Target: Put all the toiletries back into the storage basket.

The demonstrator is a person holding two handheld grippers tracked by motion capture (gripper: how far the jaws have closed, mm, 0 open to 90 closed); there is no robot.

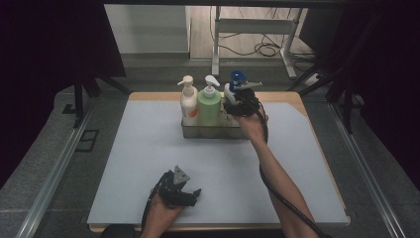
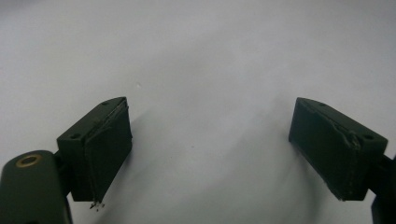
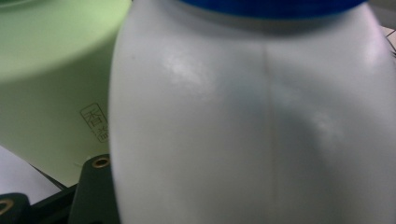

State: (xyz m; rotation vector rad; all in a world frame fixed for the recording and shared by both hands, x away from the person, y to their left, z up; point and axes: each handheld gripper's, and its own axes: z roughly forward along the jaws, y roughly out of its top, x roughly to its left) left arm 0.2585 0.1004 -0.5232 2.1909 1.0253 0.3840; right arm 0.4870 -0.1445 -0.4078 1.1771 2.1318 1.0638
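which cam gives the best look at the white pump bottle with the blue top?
The high view: the white plastic pump bottle with the blue top shows in context, upright at the right end of the metal tray, beside the green pump bottle, with the right claw at it. The right gripper view shows its white body close up.

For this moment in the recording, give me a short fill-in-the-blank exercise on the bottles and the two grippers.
1. The metal tray holds ____ pump bottles.
2. The right gripper is at the white bottle with the ____ pump top.
3. The middle bottle is pale ____.
4. The left gripper hangs over the bare mat with its jaws ____.

Missing words: three; blue; green; open
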